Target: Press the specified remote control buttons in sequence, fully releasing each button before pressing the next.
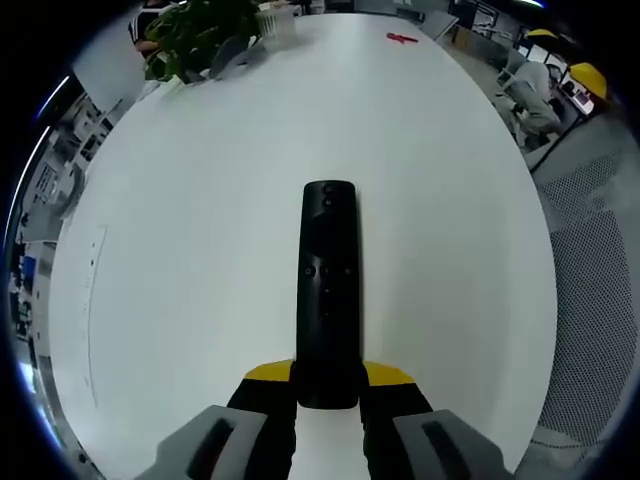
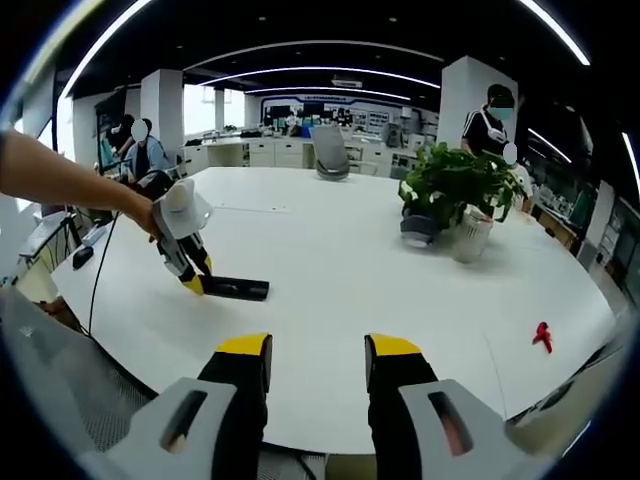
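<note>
Left tongs point(image 1: 328, 385) clenched on the near end of the black remote control point(image 1: 328, 290), which lies flat on the white worktop point(image 1: 200, 250). Right tongs point(image 2: 318, 362) released, well apart, right of the remote.

The remote point(image 1: 329, 290) lies on the table point(image 1: 200, 250), between the left tongs point(image 1: 328, 385).

Looking down our left gripper point(image 1: 328, 385) here: its yellow-tipped jaws sit on either side of the near end of a black remote point(image 1: 328, 290), closed in against it. The remote lies flat on a big white table point(image 1: 200, 260), pointing straight away from us, buttons up. Way off at the far end we see a leafy plant point(image 1: 195, 35) and a small red thing point(image 1: 402, 39), well apart from each other.
</note>
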`<state>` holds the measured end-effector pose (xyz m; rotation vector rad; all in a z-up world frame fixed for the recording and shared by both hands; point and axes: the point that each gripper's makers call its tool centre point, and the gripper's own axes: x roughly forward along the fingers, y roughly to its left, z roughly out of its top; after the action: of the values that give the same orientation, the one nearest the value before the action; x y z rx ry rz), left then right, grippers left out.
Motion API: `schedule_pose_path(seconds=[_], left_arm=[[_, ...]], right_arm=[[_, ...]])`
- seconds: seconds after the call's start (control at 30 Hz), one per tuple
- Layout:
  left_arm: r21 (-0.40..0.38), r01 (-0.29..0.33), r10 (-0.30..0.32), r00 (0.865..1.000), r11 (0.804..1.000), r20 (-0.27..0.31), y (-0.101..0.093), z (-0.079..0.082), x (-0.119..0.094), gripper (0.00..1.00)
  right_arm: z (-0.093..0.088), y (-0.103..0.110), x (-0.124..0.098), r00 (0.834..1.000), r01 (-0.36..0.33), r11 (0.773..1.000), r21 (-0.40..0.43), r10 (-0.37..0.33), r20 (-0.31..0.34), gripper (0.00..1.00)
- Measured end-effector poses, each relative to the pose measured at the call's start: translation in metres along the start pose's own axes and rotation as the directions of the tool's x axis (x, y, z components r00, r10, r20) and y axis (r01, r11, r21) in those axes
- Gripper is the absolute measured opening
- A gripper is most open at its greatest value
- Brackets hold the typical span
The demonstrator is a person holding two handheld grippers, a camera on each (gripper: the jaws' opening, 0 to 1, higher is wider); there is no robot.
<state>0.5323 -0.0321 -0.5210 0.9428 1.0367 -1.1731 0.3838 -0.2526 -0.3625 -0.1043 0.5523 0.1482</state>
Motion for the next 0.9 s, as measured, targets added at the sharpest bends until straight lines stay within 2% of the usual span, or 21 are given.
schedule_pose_path(seconds=[0.9], left_arm=[[0.011,0.004,-0.004,1.000,1.000,-0.014,-0.016,-0.002,-0.001,0.23]], right_arm=[[0.003,0.002,-0.001,1.000,-0.006,1.000,-0.008,0.006,0.015,0.36]])
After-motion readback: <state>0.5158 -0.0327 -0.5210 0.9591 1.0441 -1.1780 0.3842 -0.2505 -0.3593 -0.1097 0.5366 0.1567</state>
